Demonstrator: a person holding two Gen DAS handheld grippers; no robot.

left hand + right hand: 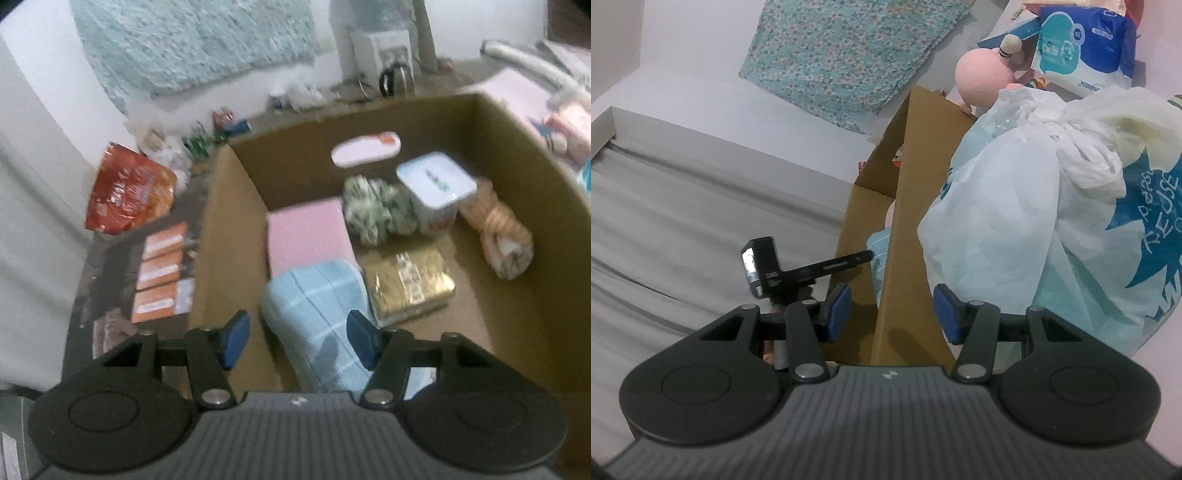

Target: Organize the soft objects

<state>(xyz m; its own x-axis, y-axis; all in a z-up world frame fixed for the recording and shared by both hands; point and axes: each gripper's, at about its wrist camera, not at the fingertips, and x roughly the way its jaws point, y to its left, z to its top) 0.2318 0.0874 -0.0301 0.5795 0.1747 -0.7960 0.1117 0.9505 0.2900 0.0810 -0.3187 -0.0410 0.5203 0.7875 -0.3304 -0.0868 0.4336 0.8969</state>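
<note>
- The cardboard box [236, 206] stood open on the floor, seen from above in the left wrist view; in the right wrist view its near wall [908, 229] ran straight out between the right gripper's fingers.
- A white plastic bag with teal print [1015, 229] bulged just beside the box's outer wall; a pink plush toy [979, 79] and a blue-and-white soft pack [1082, 44] lay beyond it.
- A light blue checked towel [317, 306] lay in the box's near corner, partly over a pink flat item [306, 232]; it sat between the left gripper's pads, which did not press on it.
- Deeper in the box were a gold foil pack [410, 284], a green-and-white cloth bundle [376, 210], an orange rolled cloth [506, 236] and a white tub with a pale blue lid [436, 181].
- An orange snack bag [129, 192] lay on the floor outside the box.
- The left gripper [295, 339] hung with jaws parted, gripping nothing.
- The right gripper [892, 314] was likewise open, its pads [840, 310] clear of the box wall on both sides.
</note>
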